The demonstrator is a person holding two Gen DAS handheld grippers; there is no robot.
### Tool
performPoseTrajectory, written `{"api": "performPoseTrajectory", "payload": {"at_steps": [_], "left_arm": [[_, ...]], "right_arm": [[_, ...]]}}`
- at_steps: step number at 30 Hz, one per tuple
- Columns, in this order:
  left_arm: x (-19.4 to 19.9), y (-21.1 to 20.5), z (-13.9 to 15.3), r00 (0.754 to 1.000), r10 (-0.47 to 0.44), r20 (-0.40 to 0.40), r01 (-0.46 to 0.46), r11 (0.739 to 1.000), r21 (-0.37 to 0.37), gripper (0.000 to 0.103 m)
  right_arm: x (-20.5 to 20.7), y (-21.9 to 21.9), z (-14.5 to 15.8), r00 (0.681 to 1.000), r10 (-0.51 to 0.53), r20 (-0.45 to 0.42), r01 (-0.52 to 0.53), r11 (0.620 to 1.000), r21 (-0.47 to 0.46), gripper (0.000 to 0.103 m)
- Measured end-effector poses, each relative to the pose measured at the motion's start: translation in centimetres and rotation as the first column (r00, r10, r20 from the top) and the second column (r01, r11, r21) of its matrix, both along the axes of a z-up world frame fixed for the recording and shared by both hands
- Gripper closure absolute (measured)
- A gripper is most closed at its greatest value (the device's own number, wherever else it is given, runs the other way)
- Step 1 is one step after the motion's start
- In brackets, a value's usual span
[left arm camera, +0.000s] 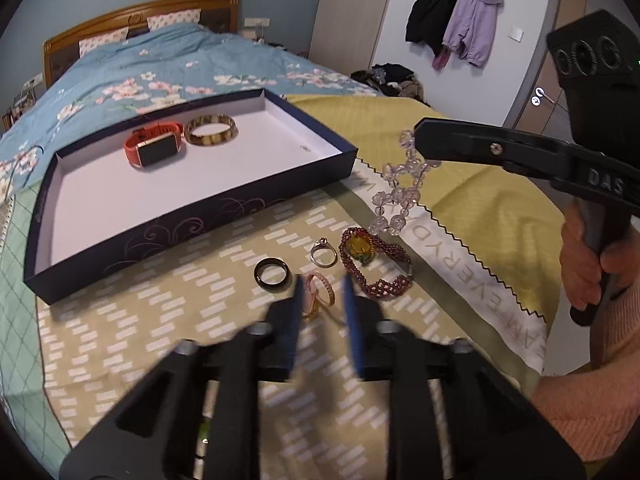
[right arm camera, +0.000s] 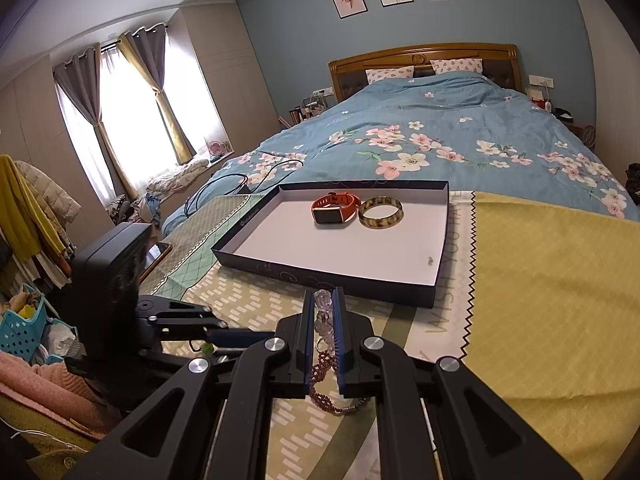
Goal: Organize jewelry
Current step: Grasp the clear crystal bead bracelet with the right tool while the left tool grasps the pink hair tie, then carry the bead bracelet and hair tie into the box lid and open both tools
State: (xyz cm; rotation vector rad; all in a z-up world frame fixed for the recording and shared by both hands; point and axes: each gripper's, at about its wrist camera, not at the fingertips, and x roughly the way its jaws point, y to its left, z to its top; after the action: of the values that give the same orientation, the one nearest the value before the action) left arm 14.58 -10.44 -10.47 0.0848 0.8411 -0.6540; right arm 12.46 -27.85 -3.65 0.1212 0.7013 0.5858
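Observation:
A dark box lid [left arm camera: 192, 216] with a white inside lies on the bed and holds an orange smartwatch [left arm camera: 154, 149] and an amber bangle [left arm camera: 211, 129]; both also show in the right wrist view [right arm camera: 334, 208], [right arm camera: 380, 213]. My left gripper [left arm camera: 322, 284] is open around a pink-gold bracelet [left arm camera: 318, 292] on the cloth. Beside it lie a black ring [left arm camera: 272, 274], a silver ring [left arm camera: 323, 257] and a dark red beaded bracelet [left arm camera: 376, 264] with a yellow stone. My right gripper [right arm camera: 323, 300] is shut on a clear crystal bead bracelet [left arm camera: 400, 184], lifted above the cloth.
The jewelry lies on a green and yellow patterned cloth [left arm camera: 160, 320] over a blue floral quilt [right arm camera: 440, 132]. A black cable [right arm camera: 224, 184] and a phone [right arm camera: 158, 256] lie left of the lid. The bed's edge drops off at the left, with baskets [right arm camera: 20, 328] below.

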Motion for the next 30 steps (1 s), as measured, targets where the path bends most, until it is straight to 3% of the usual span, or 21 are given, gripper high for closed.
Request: {"api": "performPoseTrajectory", "payload": {"at_steps": [4,13,30], "left_arm": [[0.4,0.3,0.0,1.0,0.011,-0.002,-0.011,1.0,-0.018,0.099],[1.2,3.5,2.4,0.999,0.053,-0.009,-0.054,0.989,-0.138,0.1],[4.8,7.5,6.7,0.982,0.163,0.095,-0.152,0.982,-0.109,0.1]], "right_arm": [[0.3,0.1,-0.3,1.0,0.006,-0.007,-0.006,1.0,0.006,0.096],[0.7,0.2,0.0,1.0,0.015,0.004,-0.015,1.0,0.026,0.096],[5.7,3.2,2.2,0.997,0.048,0.052,-0.049,0.999,0.016,0.096]]}}
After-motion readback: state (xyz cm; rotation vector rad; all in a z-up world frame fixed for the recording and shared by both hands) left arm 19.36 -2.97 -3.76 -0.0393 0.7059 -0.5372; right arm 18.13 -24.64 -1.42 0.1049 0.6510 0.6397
